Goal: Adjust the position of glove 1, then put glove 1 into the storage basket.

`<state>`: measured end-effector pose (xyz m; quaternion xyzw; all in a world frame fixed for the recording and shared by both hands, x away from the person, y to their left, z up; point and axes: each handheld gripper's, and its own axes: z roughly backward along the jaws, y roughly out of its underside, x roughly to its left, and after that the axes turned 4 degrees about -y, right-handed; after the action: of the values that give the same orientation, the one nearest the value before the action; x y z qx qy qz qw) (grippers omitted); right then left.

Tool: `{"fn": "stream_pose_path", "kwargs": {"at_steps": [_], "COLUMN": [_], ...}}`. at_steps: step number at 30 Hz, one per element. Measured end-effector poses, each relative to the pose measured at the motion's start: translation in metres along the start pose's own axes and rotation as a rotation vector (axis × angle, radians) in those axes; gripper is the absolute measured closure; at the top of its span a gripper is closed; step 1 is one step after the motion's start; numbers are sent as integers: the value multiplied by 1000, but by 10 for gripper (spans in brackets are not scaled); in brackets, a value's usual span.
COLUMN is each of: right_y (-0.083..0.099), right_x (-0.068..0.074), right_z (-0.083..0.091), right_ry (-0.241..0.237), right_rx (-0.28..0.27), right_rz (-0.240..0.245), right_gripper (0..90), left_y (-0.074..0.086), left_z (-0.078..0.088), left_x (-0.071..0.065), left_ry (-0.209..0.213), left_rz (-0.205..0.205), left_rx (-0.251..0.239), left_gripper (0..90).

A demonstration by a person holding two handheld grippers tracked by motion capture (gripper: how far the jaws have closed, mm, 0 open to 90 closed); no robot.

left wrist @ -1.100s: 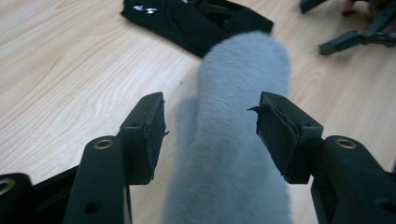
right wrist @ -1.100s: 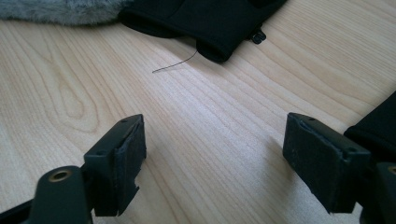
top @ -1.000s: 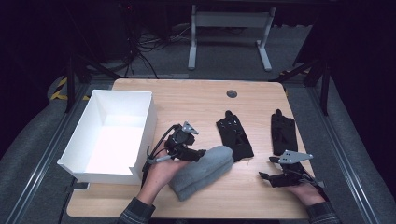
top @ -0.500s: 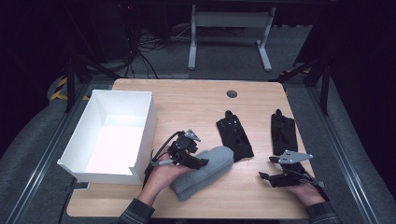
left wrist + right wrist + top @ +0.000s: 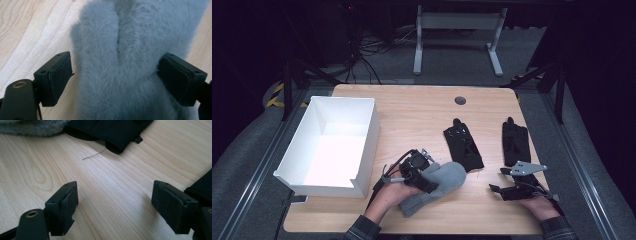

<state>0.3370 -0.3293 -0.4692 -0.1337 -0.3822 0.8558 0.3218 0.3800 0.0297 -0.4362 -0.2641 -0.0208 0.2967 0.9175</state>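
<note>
The grey mitten point(image 5: 130, 62) lies between the left gripper point(image 5: 116, 75) pads, whose jaws have just been opening, apart from it. The right gripper point(image 5: 115, 205) stands spread over bare table point(image 5: 112, 185).

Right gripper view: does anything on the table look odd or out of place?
One small thing: a thin dark thread lies loose on the wooden table, just off the cuff of a black glove. It may have come off a glove. Nothing looks spilled or damaged.
</note>
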Motion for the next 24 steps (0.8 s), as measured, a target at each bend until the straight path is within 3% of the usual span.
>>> {"fn": "stream_pose_path", "kwargs": {"at_steps": [7,15,21,24], "right_y": [0,0,0,0], "right_x": [0,0,0,0], "right_z": [0,0,0,0], "right_ry": [0,0,1,1], "right_rx": [0,0,0,0], "right_rz": [0,0,-1,-1], "right_gripper": [221,221,221,222], "left_y": [2,2,1,0], "left_z": [-6,-7,-5,-4], "left_x": [3,-1,0,1], "left_ry": [63,93,132,146], "left_rz": [-6,-19,-49,-37], "left_rx": [28,53,82,80], "left_gripper": [211,361,534,602]}}
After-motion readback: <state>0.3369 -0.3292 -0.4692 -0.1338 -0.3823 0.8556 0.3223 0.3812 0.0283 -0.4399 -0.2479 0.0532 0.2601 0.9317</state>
